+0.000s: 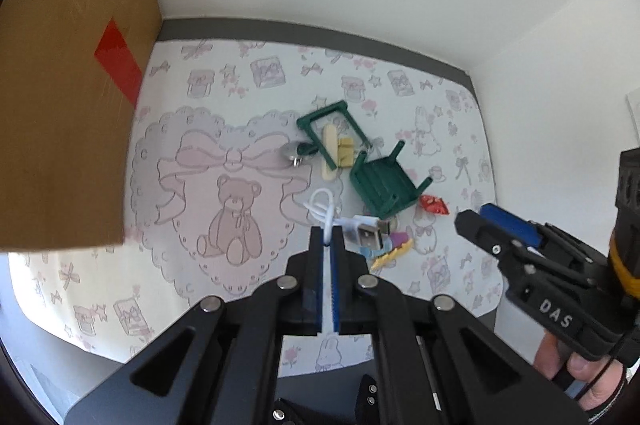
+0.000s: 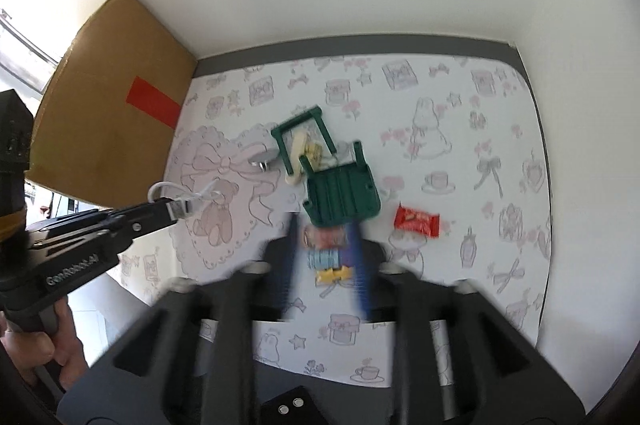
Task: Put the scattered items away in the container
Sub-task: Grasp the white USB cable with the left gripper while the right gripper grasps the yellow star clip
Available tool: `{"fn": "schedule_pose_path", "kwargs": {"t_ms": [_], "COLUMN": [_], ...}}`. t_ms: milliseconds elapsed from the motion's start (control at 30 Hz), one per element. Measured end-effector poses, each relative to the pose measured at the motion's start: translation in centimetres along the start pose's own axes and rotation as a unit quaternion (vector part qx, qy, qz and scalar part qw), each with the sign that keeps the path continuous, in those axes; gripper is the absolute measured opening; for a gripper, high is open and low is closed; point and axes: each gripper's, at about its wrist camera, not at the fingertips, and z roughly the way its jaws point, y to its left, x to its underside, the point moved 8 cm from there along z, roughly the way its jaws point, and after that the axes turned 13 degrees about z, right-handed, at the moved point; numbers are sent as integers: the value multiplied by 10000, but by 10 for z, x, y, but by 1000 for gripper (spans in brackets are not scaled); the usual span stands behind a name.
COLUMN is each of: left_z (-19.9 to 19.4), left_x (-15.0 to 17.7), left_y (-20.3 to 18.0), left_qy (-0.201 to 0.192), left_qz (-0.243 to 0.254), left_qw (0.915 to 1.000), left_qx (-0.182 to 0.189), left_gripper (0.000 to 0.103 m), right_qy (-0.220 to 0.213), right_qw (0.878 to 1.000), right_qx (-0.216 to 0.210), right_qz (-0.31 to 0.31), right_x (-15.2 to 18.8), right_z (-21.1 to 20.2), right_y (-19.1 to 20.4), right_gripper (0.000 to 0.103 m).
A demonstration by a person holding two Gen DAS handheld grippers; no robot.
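**Left fingers carry the cable; right fingers stand parted over the small clutter**

Cardboard box: stands on edge to the left of both grippers, well apart from either pair of fingers. Likely the container; its opening is not visible, so how the things go in cannot be told.

Surface: covered with a printed bear-and-ribbon cloth, the scattered items bunched ahead of the fingers.

Green toy chair: lies tipped over just beyond the right fingers, legs up; a green frame lies past it over a cream piece.

Left gripper: fingers clenched on the white USB cable, pinched at its cord so the plug and loop hang clear ahead of the tips. Held off the cloth, probably for the carry toward the box.

Right gripper: blurred, fingers released with a gap between them, nothing pressed. Between and below them lie small pieces, a blue one and a yellow clip. The spread suits a next pick.

Red wrapper: flat on the cloth, right of the right fingers.
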Motion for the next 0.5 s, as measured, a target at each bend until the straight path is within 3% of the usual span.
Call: {"fn": "schedule_pose_path", "kwargs": {"t_ms": [167,333,500], "left_z": [8,17,33], "left_x": [7,4,0], "left_y": [3,5,5], "left_qy": [145,233,401], "left_qz": [-55,-90,-110], "left_qw": [9999,9997,9991], "left_qx": [-18,-44,2], "left_gripper": [3,3,3], "right_qy": [159,674,1118], "right_qw": [9998,9972,9918], "right_qx": [82,267,562], "right_qz": [-81,-155,-261], "right_x": [12,28,43], "right_z": [16,45,77], "right_y": [-1,-10,-24], "right_gripper": [50,51,64]}}
